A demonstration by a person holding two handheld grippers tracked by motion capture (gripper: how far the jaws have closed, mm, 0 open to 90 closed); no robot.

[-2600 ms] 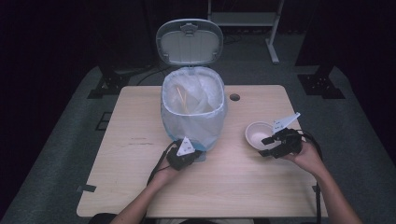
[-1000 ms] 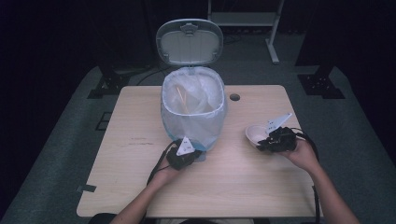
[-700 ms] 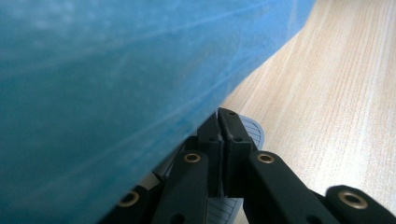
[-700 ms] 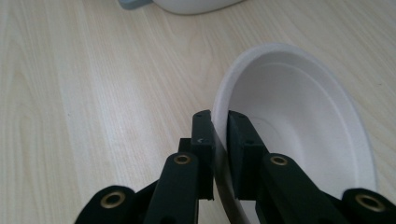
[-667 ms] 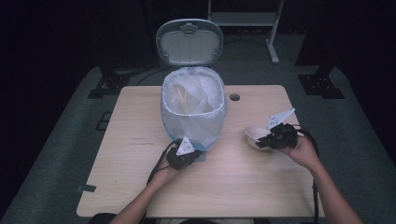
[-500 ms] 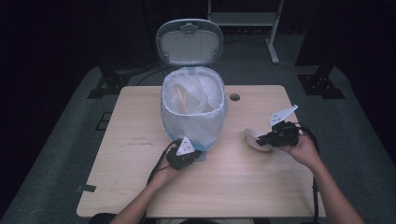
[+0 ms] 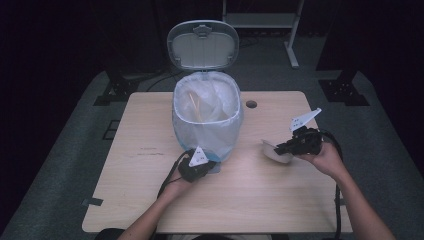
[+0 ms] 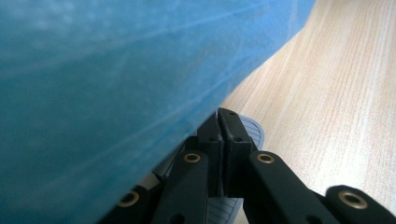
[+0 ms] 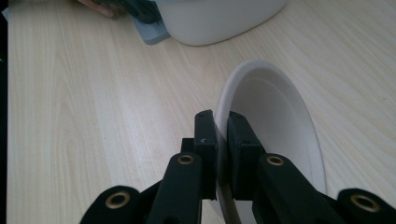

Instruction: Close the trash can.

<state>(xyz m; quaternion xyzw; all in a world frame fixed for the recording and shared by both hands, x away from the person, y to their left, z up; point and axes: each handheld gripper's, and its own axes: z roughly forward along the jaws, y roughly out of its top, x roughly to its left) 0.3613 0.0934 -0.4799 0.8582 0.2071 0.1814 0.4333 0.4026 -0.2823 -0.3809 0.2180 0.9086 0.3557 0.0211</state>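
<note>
bowl empty, bin bag-lined

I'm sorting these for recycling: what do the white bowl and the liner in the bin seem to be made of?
The round white bowl looks like thin moulded paper pulp or foam: matte, with a slim rim that fits between the jaws; ceramic can't be ruled out. The translucent white bin liner looks like thin plastic film: it wrinkles, drapes over the rim and lets the bin show through.

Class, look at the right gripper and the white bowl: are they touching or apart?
Touching. In the right gripper view, the right gripper has its jaws closed on the rim of the white bowl, one jaw on each side of the rim.
</note>
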